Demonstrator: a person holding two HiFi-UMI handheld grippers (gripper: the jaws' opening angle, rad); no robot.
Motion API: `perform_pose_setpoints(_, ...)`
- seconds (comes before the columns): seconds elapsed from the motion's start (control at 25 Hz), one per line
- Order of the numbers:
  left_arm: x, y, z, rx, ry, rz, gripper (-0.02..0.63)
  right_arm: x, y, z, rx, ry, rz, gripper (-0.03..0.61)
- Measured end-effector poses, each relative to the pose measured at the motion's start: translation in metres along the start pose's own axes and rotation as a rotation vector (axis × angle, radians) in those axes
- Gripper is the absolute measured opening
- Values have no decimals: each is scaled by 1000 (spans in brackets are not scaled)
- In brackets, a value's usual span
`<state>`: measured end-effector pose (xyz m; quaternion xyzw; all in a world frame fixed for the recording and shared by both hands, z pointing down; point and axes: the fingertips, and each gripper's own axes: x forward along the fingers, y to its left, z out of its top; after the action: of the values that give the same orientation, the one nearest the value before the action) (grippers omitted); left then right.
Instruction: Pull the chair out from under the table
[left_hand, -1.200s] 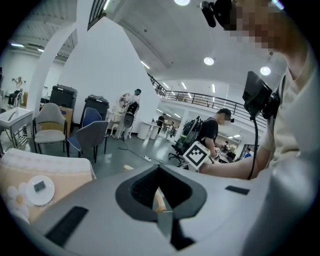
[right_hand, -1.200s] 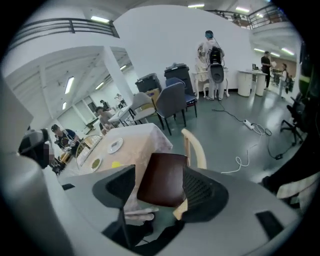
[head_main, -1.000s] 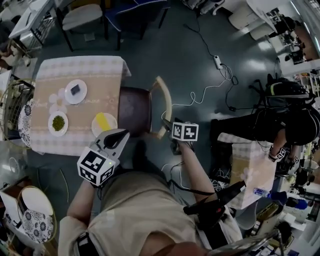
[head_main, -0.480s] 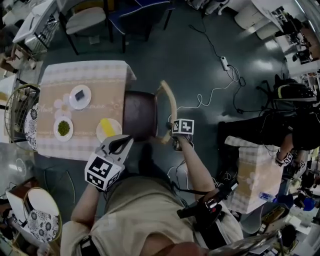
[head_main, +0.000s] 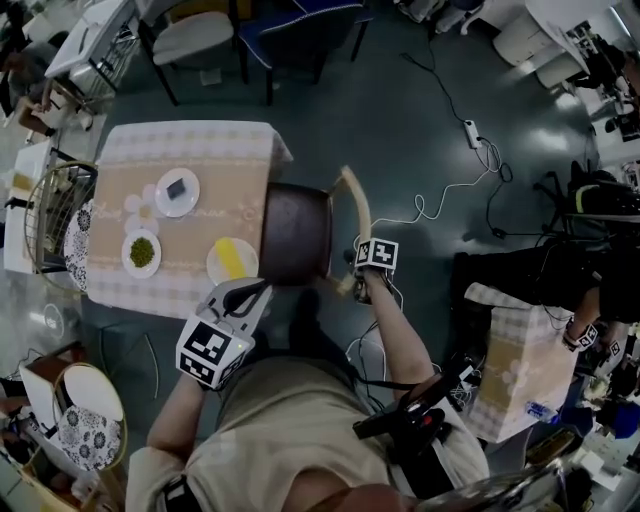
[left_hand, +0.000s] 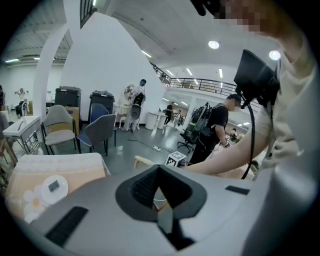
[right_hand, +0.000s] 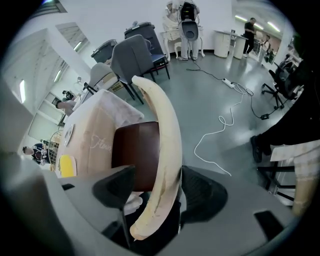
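Observation:
The chair has a dark brown seat and a pale curved wooden backrest. Its seat is partly tucked under the cloth-covered table. My right gripper is shut on the lower end of the backrest, which runs up between its two jaws in the right gripper view. My left gripper hangs near the table's front corner, beside the seat, shut and holding nothing. In the left gripper view, my left gripper points towards the backrest and the table.
Three plates stand on the table: one with a dark item, one with greens, one with something yellow. Grey chairs stand behind. A white cable and power strip lie on the floor. Another covered table and a person are right.
The chair's seat shows a little more from under the table edge, with my right gripper still on the backrest. My left gripper stays beside the table corner.

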<state>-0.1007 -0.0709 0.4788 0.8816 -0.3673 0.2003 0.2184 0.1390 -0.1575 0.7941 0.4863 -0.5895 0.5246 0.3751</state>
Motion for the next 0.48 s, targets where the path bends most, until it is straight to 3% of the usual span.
perform_pose_setpoints(0.48,8,-2,0,-9,24,12,5,27,-1,-10,28,63,32,287)
